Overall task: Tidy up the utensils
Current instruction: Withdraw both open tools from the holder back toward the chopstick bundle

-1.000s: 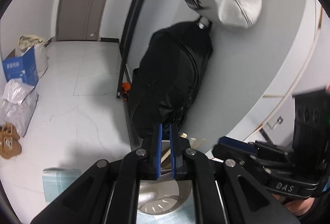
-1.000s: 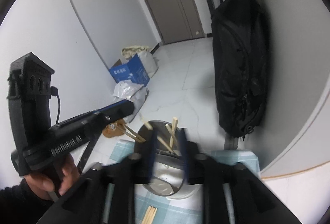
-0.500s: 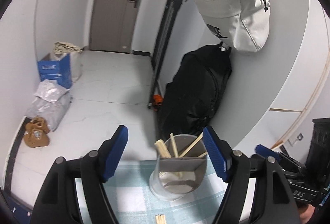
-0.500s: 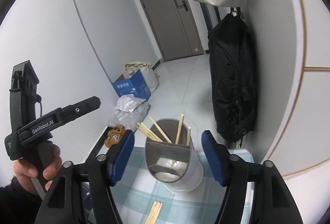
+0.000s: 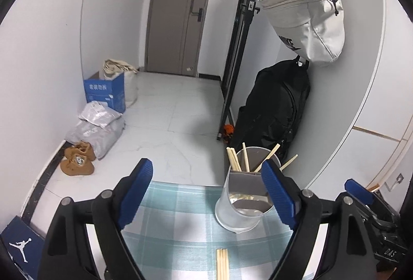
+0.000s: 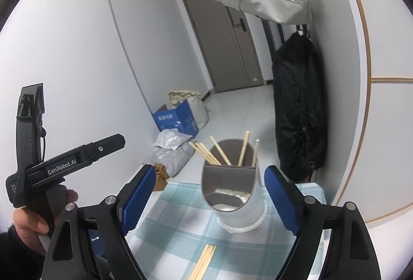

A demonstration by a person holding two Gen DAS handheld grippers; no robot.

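A metal utensil holder (image 5: 242, 200) stands on the checked tablecloth (image 5: 180, 233) and holds several wooden chopsticks (image 5: 238, 160). It also shows in the right wrist view (image 6: 233, 192), with chopsticks (image 6: 206, 152) sticking out of its top. More chopsticks lie flat on the cloth in front of it (image 5: 222, 264) (image 6: 204, 263). My left gripper (image 5: 206, 192) is open and empty, held back from the holder. My right gripper (image 6: 210, 198) is open and empty, with the holder between its jaws further ahead.
The table ends just behind the holder; beyond is a white tiled floor. A black backpack (image 5: 273, 109) and a white bag (image 5: 307, 19) hang on the right wall. A blue box (image 5: 105, 94), grey parcels (image 5: 95, 125) and brown shoes (image 5: 77, 162) lie at the left wall.
Both grippers have opened wide and drawn back from the holder. A second ago the left one was shut just above the holder's rim.
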